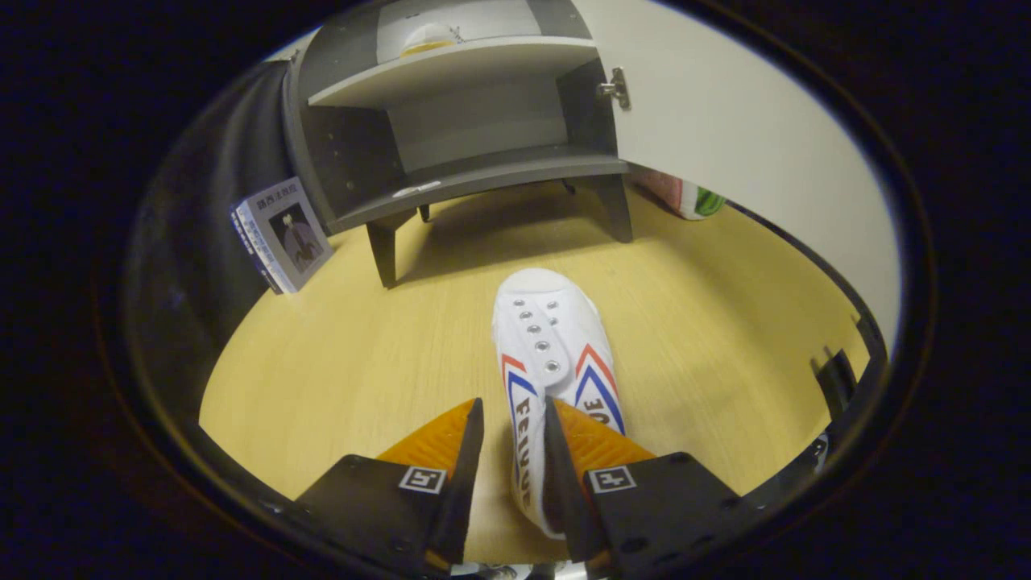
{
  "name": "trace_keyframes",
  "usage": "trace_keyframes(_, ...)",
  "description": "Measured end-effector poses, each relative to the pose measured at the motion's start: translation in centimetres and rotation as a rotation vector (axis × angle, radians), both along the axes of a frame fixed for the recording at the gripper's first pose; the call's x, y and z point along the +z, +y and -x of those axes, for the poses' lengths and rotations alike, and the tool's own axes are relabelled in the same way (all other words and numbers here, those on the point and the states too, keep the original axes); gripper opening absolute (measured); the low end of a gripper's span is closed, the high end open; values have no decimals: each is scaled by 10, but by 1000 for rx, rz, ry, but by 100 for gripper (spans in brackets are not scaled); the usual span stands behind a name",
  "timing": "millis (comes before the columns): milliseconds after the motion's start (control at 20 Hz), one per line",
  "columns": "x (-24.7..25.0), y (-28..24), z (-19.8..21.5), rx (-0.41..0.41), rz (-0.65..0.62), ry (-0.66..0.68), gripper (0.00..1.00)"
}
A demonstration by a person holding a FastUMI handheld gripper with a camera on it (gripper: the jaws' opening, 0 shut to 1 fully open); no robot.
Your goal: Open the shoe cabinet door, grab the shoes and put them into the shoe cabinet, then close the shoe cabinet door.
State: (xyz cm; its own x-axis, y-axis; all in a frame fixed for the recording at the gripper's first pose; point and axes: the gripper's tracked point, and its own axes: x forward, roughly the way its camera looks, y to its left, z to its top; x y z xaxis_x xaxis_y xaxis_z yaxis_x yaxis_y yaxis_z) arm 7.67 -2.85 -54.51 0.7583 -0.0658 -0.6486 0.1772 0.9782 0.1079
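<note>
A white canvas shoe [549,322] with red and blue stripes points toe-first at the shoe cabinet [483,176]. My gripper [514,409] is shut on the shoe's left side wall near the heel, one finger outside it and the other inside the opening. The grey cabinet stands open just beyond the shoe, its pale door [725,121] swung out to the right. Its lower shelf is bare. Another white shoe [427,36] lies on the upper shelf.
The floor is pale wood [338,362]. A book [282,234] leans against the dark wall left of the cabinet. A red and green object [685,197] sits behind the door's lower edge. A metal hinge [616,87] juts from the door's inner side.
</note>
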Motion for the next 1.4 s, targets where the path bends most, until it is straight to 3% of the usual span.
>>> trace_keyframes(100,0,-2,-11,-3,7,-4,50)
trace_keyframes(500,0,-7,-12,26,21,-24,7)
trace_keyframes(1100,50,-10,-25,64,31,-161,2)
trace_keyframes(1400,39,-4,-23,81,25,-140,2)
